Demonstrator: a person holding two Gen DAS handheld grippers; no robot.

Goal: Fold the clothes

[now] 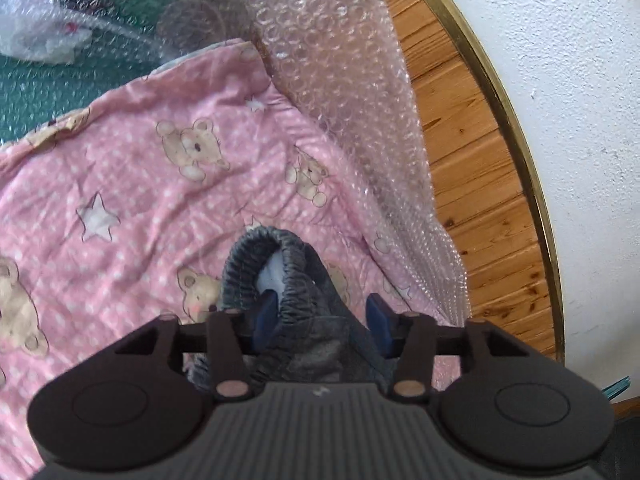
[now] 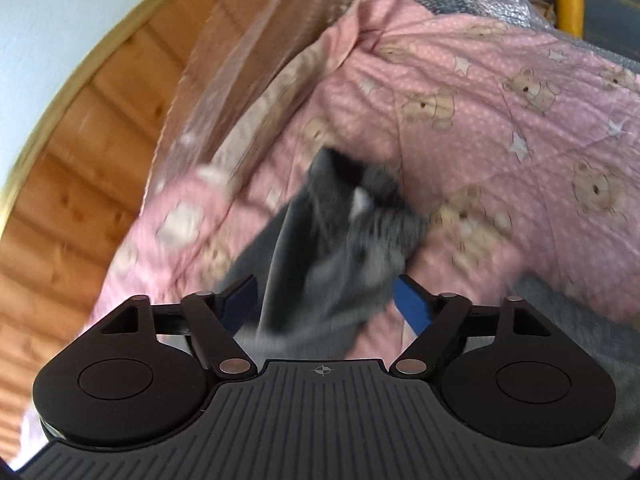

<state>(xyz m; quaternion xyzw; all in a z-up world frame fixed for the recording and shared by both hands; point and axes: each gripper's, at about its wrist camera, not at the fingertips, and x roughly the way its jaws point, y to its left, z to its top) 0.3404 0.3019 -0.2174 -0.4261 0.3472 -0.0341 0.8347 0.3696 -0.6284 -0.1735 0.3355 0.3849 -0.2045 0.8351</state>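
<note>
Tilting downward, both gripper pairs, left gripper [image 1: 322, 320] and right gripper [image 2: 326, 300], straddle grey garment [image 1: 288, 280] with jaws spread.

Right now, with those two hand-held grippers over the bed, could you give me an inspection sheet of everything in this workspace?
Surface: pink teddy-bear blanket, wrinkled, spread out flat.
Job's things: dark grey garment with an elastic waistband, bunched on the blanket.
Clutter: bubble wrap along the blanket's edge; a crumpled clear plastic bag beyond it.
Grippers: left hand-held gripper open, waistband lying between its blue pads, right pad clear of the cloth; right hand-held gripper open wide, blurred grey cloth between its pads, grip not evident.
Cables: nothing seen.
Surroundings: wood-panelled wall, brass-coloured trim, white wall.
</note>
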